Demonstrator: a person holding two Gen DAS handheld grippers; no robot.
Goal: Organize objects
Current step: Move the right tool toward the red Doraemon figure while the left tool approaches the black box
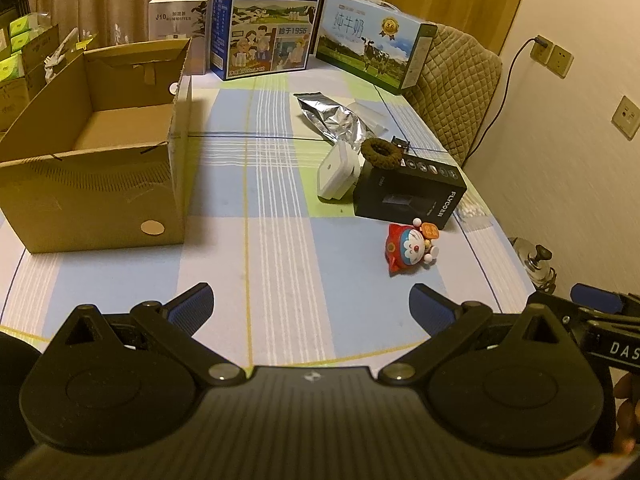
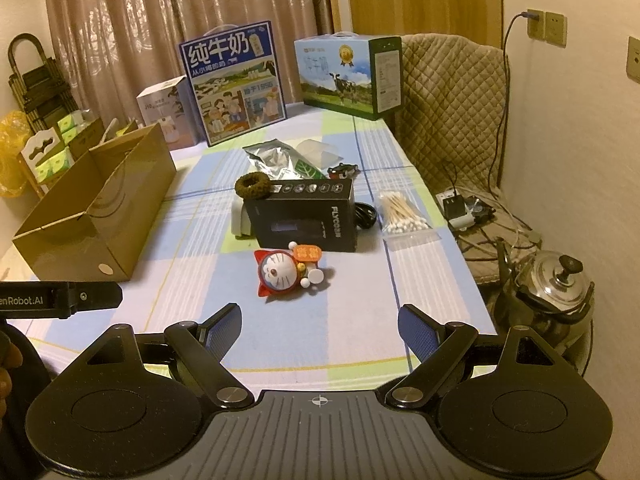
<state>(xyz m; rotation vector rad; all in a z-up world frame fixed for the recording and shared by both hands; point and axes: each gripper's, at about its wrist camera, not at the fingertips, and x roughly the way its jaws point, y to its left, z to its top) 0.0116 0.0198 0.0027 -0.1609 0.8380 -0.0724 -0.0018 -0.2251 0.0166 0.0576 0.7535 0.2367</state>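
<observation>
We hold both grippers low over the near edge of the table (image 1: 280, 248), and neither carries anything. The left gripper (image 1: 311, 302) fills the bottom of its view with its jaws spread wide and only checked cloth between them. The right gripper (image 2: 320, 322) sits at the bottom of its own view, jaws likewise wide apart and empty.

The carton (image 1: 100, 152) stands open at the left of the left view, and at the left middle of the right view; what we see of its inside is bare cardboard.

The loose things cluster right of centre in the left view. The toy (image 1: 412, 246) lies nearest us, just below the black box (image 1: 412, 192); in the right view it lies at the centre, directly ahead of the right jaws. A brown ring (image 1: 381, 153) rests on the box's far upper corner. A white device (image 1: 338, 174) leans against the box's left side. A foil bag (image 1: 332, 118) lies beyond them, toward the upper middle. In the right view a bag of swabs (image 2: 404, 212) lies right of the box, and a small dark figure (image 2: 343, 170) sits behind it.

Two milk boxes (image 1: 272, 16) (image 1: 372, 42) stand along the far edge at the top of the frame.
</observation>
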